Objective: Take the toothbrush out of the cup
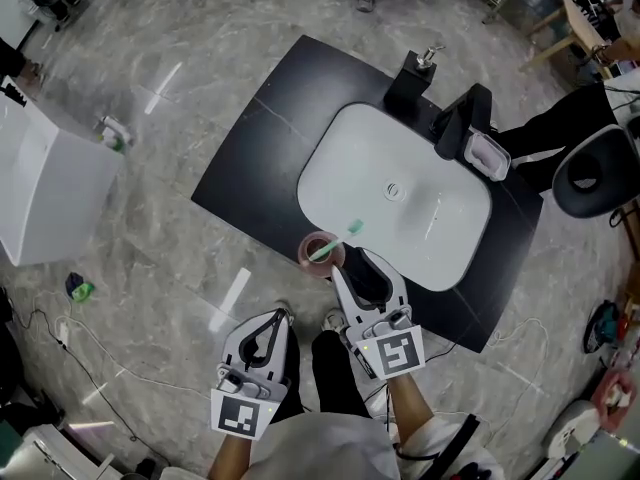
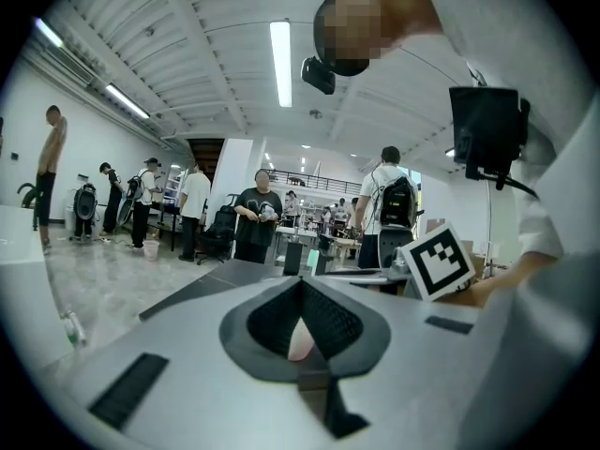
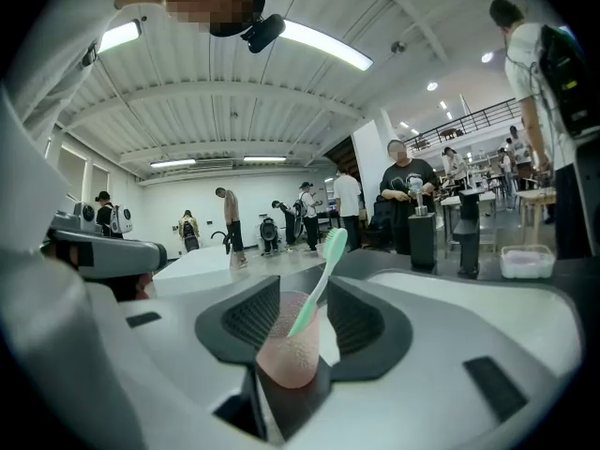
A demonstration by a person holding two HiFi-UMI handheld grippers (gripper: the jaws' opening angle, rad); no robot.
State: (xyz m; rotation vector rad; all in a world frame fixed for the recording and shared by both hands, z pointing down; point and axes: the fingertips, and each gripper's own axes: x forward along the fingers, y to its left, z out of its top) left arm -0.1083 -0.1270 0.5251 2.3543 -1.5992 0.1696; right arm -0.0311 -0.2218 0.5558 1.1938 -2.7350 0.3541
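Between the parted jaws of my right hand-held gripper [image 3: 303, 293] stands the pink cup [image 3: 289, 356], green toothbrush [image 3: 317, 284] leaning inside; I'd clamp the cup squarely, then fetch the closed left hand-held gripper [image 2: 302, 289].

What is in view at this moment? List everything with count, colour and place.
counter: 1, black, middle of the head view
sink: 1, white, set in the counter
faucet: 1, black, at the sink's far rim
pump bottle: 1, black, left of the faucet
dish: 1, white, right of the faucet
cup: 1, pink, by the sink's near-left edge
toothbrush: 1, green, tilted in the cup
cabinet: 1, white, on the floor at left
bystanders: several, background of both gripper views
right gripper: 1, white, open, cup between its jaws
left gripper: 1, white, shut, held low, off the counter
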